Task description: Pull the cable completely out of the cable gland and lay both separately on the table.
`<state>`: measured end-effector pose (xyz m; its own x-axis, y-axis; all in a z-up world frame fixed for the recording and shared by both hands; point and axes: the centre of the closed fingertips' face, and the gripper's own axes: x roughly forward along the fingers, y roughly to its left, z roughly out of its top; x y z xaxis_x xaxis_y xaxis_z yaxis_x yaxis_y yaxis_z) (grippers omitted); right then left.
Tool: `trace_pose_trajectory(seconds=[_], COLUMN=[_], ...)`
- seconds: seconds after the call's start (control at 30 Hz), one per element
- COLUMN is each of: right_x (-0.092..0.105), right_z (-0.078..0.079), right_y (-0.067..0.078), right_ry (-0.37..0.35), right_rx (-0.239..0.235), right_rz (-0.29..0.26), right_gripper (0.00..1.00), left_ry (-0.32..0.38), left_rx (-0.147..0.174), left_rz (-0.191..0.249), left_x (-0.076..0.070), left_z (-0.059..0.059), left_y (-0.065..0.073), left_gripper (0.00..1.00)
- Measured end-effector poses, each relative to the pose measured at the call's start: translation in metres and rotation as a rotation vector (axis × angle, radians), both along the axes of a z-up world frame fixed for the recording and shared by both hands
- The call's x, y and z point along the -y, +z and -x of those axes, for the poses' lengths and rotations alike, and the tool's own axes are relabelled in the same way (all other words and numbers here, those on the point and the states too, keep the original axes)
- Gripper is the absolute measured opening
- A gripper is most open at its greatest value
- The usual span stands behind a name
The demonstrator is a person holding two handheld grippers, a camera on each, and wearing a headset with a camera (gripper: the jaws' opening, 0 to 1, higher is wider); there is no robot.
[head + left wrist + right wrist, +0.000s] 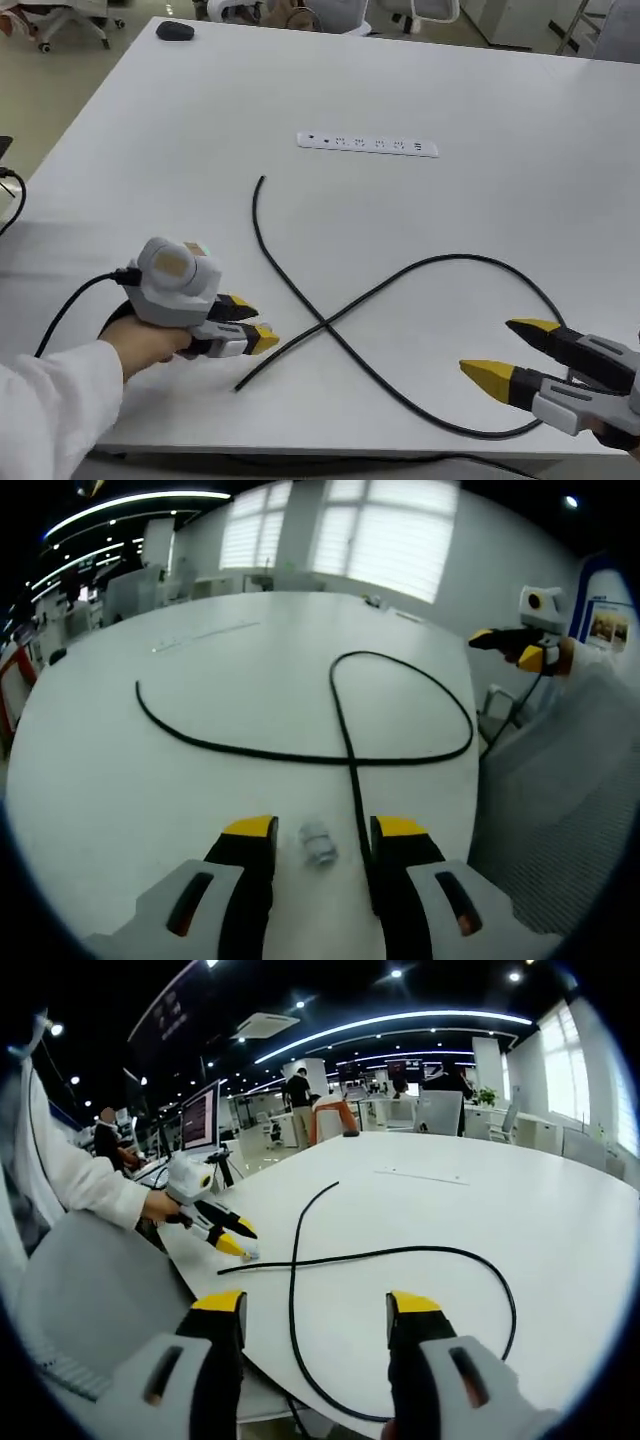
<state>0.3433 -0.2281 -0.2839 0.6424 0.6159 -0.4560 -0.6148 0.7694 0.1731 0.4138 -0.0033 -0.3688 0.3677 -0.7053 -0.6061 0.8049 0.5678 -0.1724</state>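
A long black cable [420, 265] lies on the white table [480, 200] in a loop that crosses itself. One end points toward the far side and the other lies near the front edge. A small pale cable gland [318, 842] rests on the table between the jaws of my left gripper [322, 828], apart from both fingers, with the cable [350, 760] running just beside it. My left gripper [255, 322] is open, low over the table at the front left. My right gripper [515, 350] is open at the front right with nothing in it, near the cable's loop [400, 1255].
A white power strip [367, 144] lies mid-table beyond the cable. A dark mouse [175, 30] sits at the far left corner. Office chairs [60, 20] stand past the far edge. The table's front edge is close under both grippers.
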Motion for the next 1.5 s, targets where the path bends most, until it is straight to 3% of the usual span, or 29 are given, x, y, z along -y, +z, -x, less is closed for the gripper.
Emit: trace_pose_trajectory(seconds=[0.07,0.13,0.23,0.27,0.3,0.33,0.4,0.43,0.53,0.73,0.8,0.87,1.07,1.23,1.5], right_x=[0.006,0.013,0.021,0.022,0.025,0.027,0.031,0.032,0.033,0.034,0.034,0.033,0.034,0.036,0.038], right_z=[0.001,0.003,0.007,0.007,0.009,0.011,0.013,0.014,0.018,0.022,0.021,0.019,0.018,0.02,0.024], right_y=[-0.002,-0.003,0.0,0.001,0.002,0.003,0.005,0.007,0.014,0.013,0.013,0.012,0.007,0.002,-0.002], right_ry=[-0.005,-0.011,-0.026,-0.027,-0.027,-0.026,-0.026,-0.026,-0.021,0.004,0.002,0.001,0.004,0.001,-0.004], right_rx=[-0.013,-0.024,-0.041,-0.044,-0.05,-0.056,-0.066,-0.068,-0.079,-0.104,-0.106,-0.111,-0.119,-0.131,-0.141], right_rz=[0.016,0.027,0.036,0.039,0.048,0.057,0.071,0.076,0.09,0.132,0.128,0.123,0.134,0.144,0.15], right_gripper=[0.6,0.62,0.65,0.66,0.67,0.68,0.7,0.72,0.74,0.75,0.75,0.74,0.74,0.73,0.72], left_ry=[-0.036,-0.019,0.085,0.104,0.124,0.141,0.19,0.197,0.233,0.307,0.374,0.392,0.41,0.421,0.41], left_rx=[0.051,0.077,0.08,0.096,0.133,0.15,0.161,0.164,0.195,0.23,0.191,0.172,0.124,0.125,0.12], left_rz=[-0.027,-0.024,0.075,0.08,0.076,0.073,0.077,0.079,0.102,0.124,0.155,0.157,0.15,0.182,0.165], left_x=[-0.009,-0.021,-0.042,-0.048,-0.059,-0.066,-0.083,-0.086,-0.106,-0.135,-0.143,-0.149,-0.149,-0.146,-0.142], left_z=[0.001,0.002,0.004,0.005,0.008,0.011,0.023,0.025,0.046,0.068,0.07,0.072,0.072,0.068,0.071], left_y=[0.014,0.037,0.084,0.094,0.11,0.119,0.139,0.143,0.164,0.17,0.162,0.155,0.144,0.147,0.148], left_gripper=[0.46,0.47,0.58,0.62,0.64,0.66,0.7,0.72,0.77,0.78,0.78,0.77,0.8,0.79,0.78])
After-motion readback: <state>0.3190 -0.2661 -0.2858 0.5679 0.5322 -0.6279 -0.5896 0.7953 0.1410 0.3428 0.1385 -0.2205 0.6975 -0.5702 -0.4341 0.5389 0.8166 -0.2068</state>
